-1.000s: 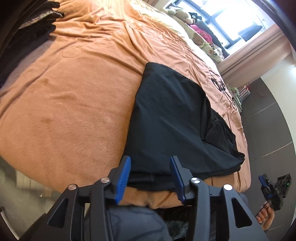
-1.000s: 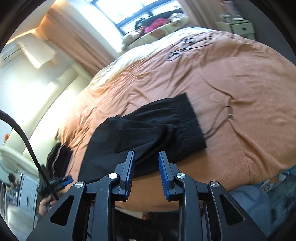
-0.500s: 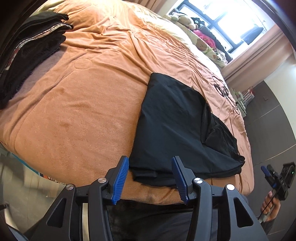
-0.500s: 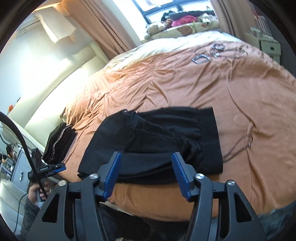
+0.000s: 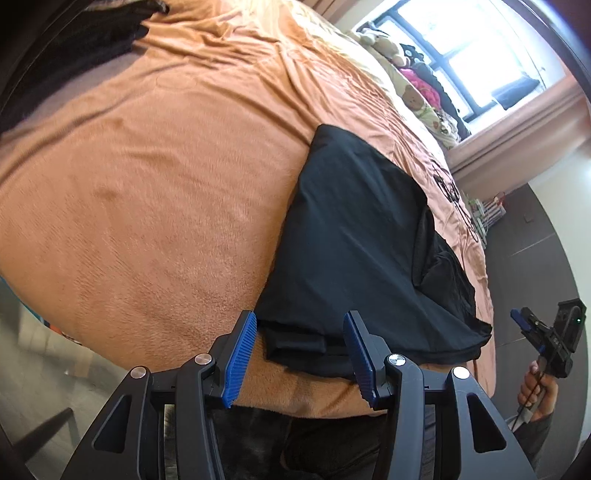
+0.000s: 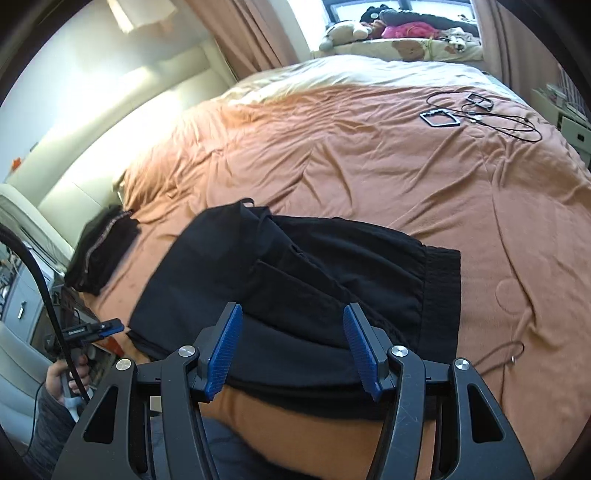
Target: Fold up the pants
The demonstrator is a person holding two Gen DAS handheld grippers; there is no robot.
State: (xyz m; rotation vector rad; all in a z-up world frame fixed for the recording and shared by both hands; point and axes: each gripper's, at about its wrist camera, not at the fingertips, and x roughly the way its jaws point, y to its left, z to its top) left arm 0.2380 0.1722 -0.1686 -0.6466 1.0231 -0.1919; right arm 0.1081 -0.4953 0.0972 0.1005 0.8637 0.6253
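Black pants (image 5: 351,229) lie folded in a thick rectangle on the orange bedspread (image 5: 147,184), close to the bed's near edge. My left gripper (image 5: 301,317) hovers open over the folded leg end, its blue pads (image 5: 240,354) clear of the cloth. My right gripper (image 6: 292,308) stands open above the near side of the pants (image 6: 332,266), with the waistband (image 6: 441,295) to its right and nothing pinched. Each gripper also shows in the other's view, held in a hand beside the bed: right gripper (image 5: 543,332), left gripper (image 6: 96,328).
A pile of dark folded clothes (image 6: 99,254) sits at the bed's left edge. Cables and a small framed device (image 6: 441,119) lie at the far right of the bed, and a thin cord with a ring (image 6: 513,350) lies near the waistband. Stuffed toys (image 6: 343,33) line the window.
My right gripper's jaws have spread from nearly together to wide apart, and it has swung sideways and rolled level. My left gripper has sunk slightly toward the leg end. The pants lie unchanged.
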